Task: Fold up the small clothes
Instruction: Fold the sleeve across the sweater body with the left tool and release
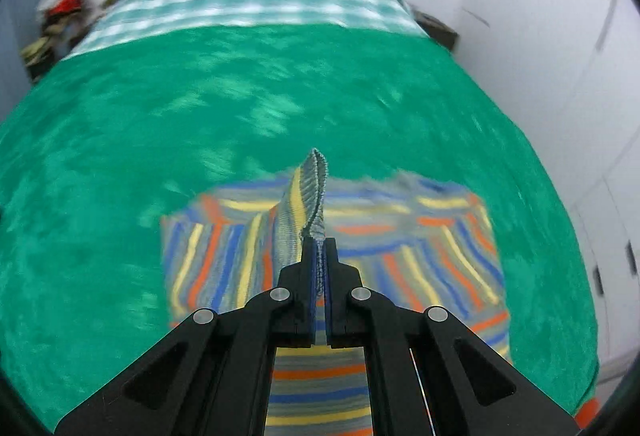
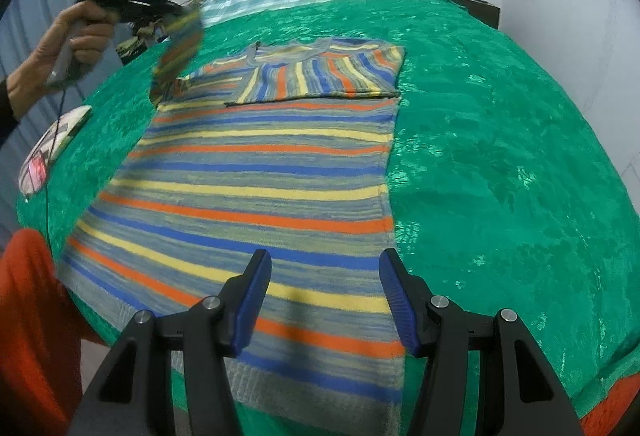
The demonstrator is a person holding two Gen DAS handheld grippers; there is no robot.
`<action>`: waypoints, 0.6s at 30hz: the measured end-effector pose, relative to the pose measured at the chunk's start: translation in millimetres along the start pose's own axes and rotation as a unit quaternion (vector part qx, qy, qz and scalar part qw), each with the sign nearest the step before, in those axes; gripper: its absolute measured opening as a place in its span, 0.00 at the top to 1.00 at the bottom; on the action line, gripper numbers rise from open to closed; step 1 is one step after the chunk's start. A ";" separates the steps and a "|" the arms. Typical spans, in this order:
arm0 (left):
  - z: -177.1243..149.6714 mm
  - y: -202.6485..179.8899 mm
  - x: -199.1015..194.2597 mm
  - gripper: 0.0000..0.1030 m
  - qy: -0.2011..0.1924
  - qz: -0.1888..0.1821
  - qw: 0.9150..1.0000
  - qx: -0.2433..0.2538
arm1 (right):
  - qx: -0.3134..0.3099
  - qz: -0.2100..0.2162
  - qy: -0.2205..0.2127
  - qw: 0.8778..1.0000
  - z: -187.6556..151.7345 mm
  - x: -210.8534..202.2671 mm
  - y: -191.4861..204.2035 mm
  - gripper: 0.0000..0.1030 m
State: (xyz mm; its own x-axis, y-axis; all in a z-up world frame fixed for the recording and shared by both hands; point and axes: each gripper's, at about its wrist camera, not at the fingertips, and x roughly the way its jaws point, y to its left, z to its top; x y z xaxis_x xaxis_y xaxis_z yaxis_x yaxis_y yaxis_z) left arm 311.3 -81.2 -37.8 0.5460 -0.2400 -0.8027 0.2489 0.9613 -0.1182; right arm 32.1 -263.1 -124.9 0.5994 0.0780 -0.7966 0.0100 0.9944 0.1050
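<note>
A sleeve cuff (image 1: 314,192) is pinched in the left hand-held gripper (image 1: 319,256), lifted above the bed (image 1: 120,116). The right hand-held gripper (image 2: 324,300) is held wide over the sweater (image 2: 256,172).

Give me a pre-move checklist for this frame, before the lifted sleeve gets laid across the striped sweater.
1. Left gripper has the cuff: ok, jaws shut on the sleeve.
2. Sleeve lifted off the bed: ok, it hangs from the left gripper in the right wrist view.
3. Right sleeve already folded in: ok, it lies across the chest of the sweater.
4. Right gripper free: ok, jaws open, nothing between them, over the hem.
5. Sweater body flat on the green blanket: ok, no big wrinkles visible.
6. Landing spot sharp enough to judge: cannot tell, left wrist view is motion-blurred.
</note>
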 end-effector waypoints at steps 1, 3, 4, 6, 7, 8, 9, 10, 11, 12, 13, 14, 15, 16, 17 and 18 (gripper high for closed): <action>-4.7 -12.5 11.1 0.91 0.011 0.001 1.000 0.011 | 0.004 0.000 -0.001 1.000 0.0 0.0 -2.0 0.45; -18.4 -35.6 44.7 0.55 0.063 0.027 0.997 0.040 | 0.014 0.000 0.000 1.000 0.1 0.3 -5.8 0.44; -27.3 -34.4 48.0 0.40 0.070 0.040 0.996 0.047 | 0.018 -0.001 0.001 1.000 0.1 0.9 -7.5 0.44; -39.8 -27.3 41.8 0.39 0.057 0.035 0.996 0.050 | 0.025 0.001 0.002 1.000 0.4 1.5 -10.3 0.44; -45.2 -21.1 34.5 0.36 0.053 0.029 0.997 0.044 | 0.027 0.001 0.001 1.000 0.3 0.8 -11.0 0.44; -47.6 -11.6 29.8 0.34 0.046 0.026 0.998 0.032 | 0.028 0.002 -0.001 1.000 0.0 -0.1 -11.5 0.44; -47.4 2.0 25.2 0.26 0.036 0.029 0.999 0.019 | 0.029 0.002 -0.001 1.000 0.0 -0.2 -12.0 0.44; -50.5 23.6 17.6 0.20 0.021 0.042 0.999 -0.004 | 0.029 0.002 -0.001 1.000 -0.4 0.3 -12.5 0.43; -52.1 41.6 13.6 0.17 0.011 0.057 0.998 -0.024 | 0.031 0.003 0.000 1.000 -0.4 1.9 -13.0 0.43; -54.5 58.8 15.3 0.15 0.012 0.074 0.996 -0.042 | 0.033 0.005 0.003 0.999 0.0 4.4 -13.4 0.43; -58.5 71.0 22.8 0.15 0.024 0.090 0.994 -0.050 | 0.035 0.007 0.006 0.999 0.4 7.8 -13.5 0.43; -64.0 79.2 34.1 0.15 0.044 0.108 0.992 -0.047 | 0.036 0.009 0.009 0.999 0.9 10.2 -13.5 0.43; -73.6 86.2 52.3 0.16 0.078 0.138 0.987 -0.027 | 0.037 0.010 0.011 0.999 1.4 12.4 -13.0 0.43; -81.2 87.5 63.3 0.18 0.098 0.158 0.983 -0.007 | 0.037 0.010 0.012 0.999 1.6 13.4 -12.4 0.43; -92.5 87.1 74.8 0.19 0.119 0.181 0.976 0.025 | 0.035 0.010 0.012 0.999 1.6 13.8 -11.3 0.43; -101.9 84.9 79.1 0.19 0.125 0.194 0.972 0.052 | 0.033 0.009 0.013 0.999 1.2 13.4 -10.4 0.43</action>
State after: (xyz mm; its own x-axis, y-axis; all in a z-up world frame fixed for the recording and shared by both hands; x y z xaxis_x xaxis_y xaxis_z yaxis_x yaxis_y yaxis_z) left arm 294.1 -4.8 -171.0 0.4062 0.1902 -0.8937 0.1493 0.9511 0.2703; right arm 41.0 -272.4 -136.0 0.5796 0.0978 -0.8090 0.0527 0.9862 0.1570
